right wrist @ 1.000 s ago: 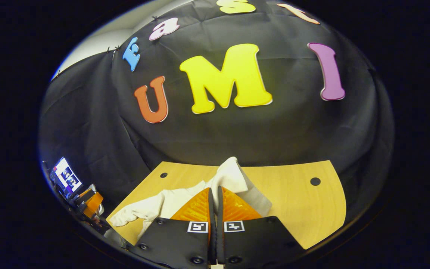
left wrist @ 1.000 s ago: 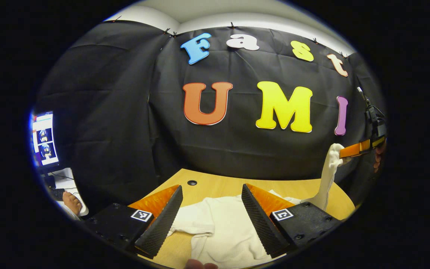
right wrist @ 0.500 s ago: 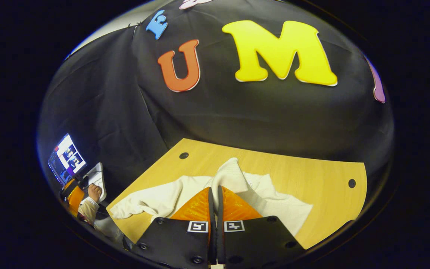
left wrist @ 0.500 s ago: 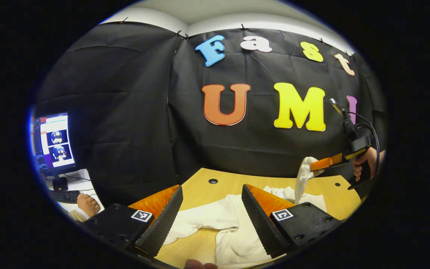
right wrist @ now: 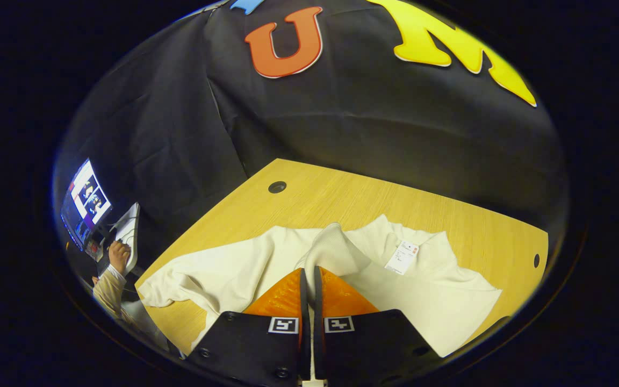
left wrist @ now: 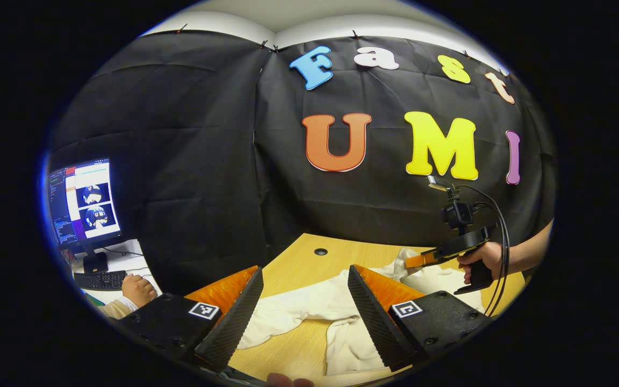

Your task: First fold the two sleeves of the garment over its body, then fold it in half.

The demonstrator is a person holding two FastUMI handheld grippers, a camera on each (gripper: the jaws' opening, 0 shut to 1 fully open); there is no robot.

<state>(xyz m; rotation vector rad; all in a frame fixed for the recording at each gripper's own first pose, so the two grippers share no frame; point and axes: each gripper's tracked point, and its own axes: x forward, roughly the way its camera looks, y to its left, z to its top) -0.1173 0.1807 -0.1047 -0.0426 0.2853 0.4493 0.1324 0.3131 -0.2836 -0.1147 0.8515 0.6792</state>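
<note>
A cream long-sleeved garment (right wrist: pixel 422 290) lies spread on the wooden table (right wrist: pixel 342 199), its white label (right wrist: pixel 401 257) facing up near the neck. My right gripper (right wrist: pixel 309 271) is shut on the cuff of one sleeve (right wrist: pixel 333 250), holding it low over the garment's body. In the left gripper view that same gripper (left wrist: pixel 414 262) and the hand (left wrist: pixel 476 258) holding it hover over the garment (left wrist: pixel 309 303) at the right. My left gripper (left wrist: pixel 304 279) stands open above the other sleeve (left wrist: pixel 266 322), which lies stretched toward the left with nothing between the fingers.
A monitor (left wrist: pixel 81 201) and keyboard (left wrist: pixel 100 279) sit on a side desk at the left, where another person's hand (left wrist: pixel 138 290) rests. Round cable holes (right wrist: pixel 276 187) mark the table's far corners. The black cloth wall rises right behind the table.
The right gripper has carried the sleeve cuff down and inward, from hanging high in the air to low over the garment's body. My left gripper has stayed open.
</note>
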